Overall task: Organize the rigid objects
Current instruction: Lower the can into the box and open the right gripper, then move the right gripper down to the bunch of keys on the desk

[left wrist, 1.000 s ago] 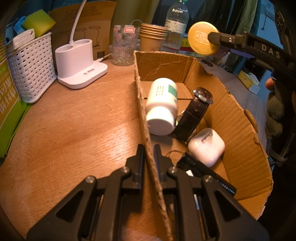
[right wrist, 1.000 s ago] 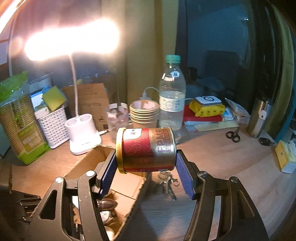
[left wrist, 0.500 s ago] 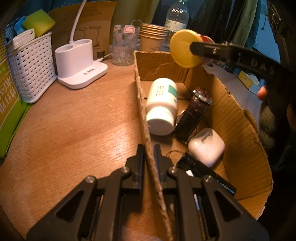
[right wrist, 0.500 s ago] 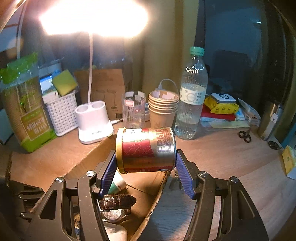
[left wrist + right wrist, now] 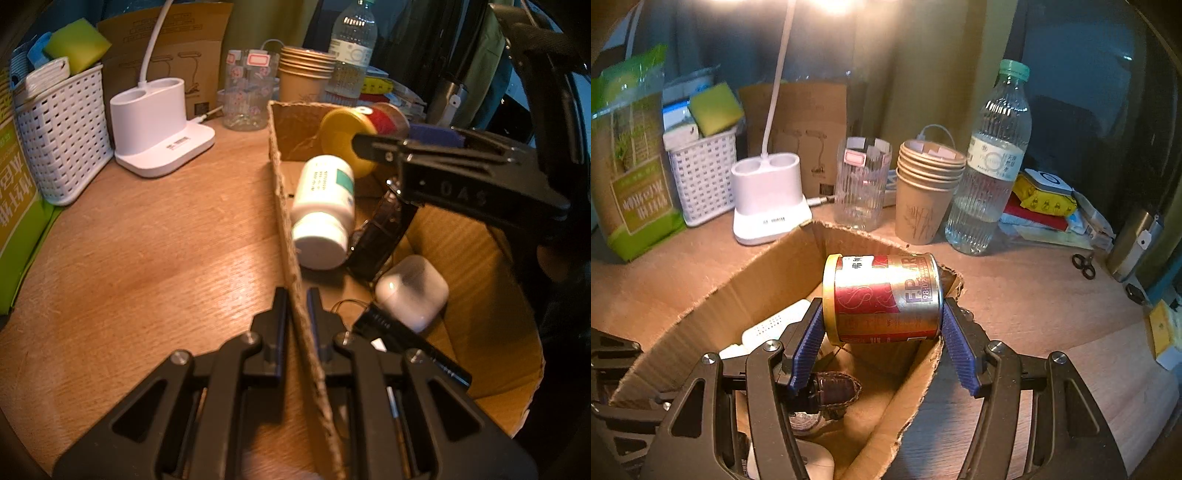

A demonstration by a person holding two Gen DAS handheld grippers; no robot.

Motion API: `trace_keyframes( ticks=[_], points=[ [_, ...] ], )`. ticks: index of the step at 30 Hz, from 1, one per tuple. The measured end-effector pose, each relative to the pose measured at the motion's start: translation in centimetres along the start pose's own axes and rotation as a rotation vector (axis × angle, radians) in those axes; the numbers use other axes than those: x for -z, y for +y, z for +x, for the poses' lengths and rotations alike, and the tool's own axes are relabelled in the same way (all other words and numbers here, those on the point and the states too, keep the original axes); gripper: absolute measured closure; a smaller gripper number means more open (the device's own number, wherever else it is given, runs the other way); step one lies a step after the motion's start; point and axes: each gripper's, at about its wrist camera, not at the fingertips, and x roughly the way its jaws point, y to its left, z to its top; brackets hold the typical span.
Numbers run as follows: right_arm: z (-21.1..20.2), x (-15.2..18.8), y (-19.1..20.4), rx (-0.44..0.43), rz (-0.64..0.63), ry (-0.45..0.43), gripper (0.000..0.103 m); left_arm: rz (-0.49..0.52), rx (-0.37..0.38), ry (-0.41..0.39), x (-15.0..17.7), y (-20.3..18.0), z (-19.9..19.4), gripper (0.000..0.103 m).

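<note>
My right gripper (image 5: 882, 332) is shut on a red and gold can (image 5: 882, 299) with a yellow lid, held sideways over the far end of the cardboard box (image 5: 713, 295). From the left wrist view the can (image 5: 347, 140) hangs just above the box floor, beside a white pill bottle (image 5: 325, 210). My left gripper (image 5: 297, 299) is shut on the box's left wall (image 5: 291, 240), one finger on each side. Inside lie a brown-strapped watch (image 5: 380, 236), a white earbud case (image 5: 412, 288) and a black pen-like item (image 5: 406, 339).
Along the back of the wooden table stand a white lamp base (image 5: 159, 125), a white basket (image 5: 59, 133), a clear glass (image 5: 862, 182), stacked paper cups (image 5: 927, 192) and a water bottle (image 5: 991, 166). Small scissors (image 5: 1084, 266) lie at the right.
My right gripper has come down and forward with the can, from above the box's far rim into the box's far end. The left gripper has kept still on the wall.
</note>
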Motion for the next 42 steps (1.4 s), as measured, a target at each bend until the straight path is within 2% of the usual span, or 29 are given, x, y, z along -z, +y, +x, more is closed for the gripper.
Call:
trace_keyframes(
  ticks=[10,12,14,20,29,42],
  points=[
    [-0.2,0.0,0.6,-0.023,-0.024,0.017,0.037,0.0,0.0,0.0,0.0,0.0,0.0,0.092],
    [-0.4,-0.1,0.6,-0.033,-0.021,0.017,0.036,0.0,0.0,0.0,0.0,0.0,0.0,0.092],
    [-0.5,-0.2,0.6,-0.031,-0.022,0.016,0.029,-0.001,0.001,0.0,0.0,0.0,0.0,0.091],
    [-1.2,-0.4,0.1,-0.029,-0.008,-0.004,0.029,-0.001,0.0,0.0,0.0,0.0,0.0,0.091],
    [-3.7,-1.1,-2.7,-0.017,0.077,-0.079,0.029,-0.001,0.0,0.0,0.0,0.0,0.0,0.091],
    [-4.3,-0.4,-6.7,0.015,0.161,-0.096,0.029,-0.001,0.0,0.0,0.0,-0.1,0.0,0.091]
  ],
)
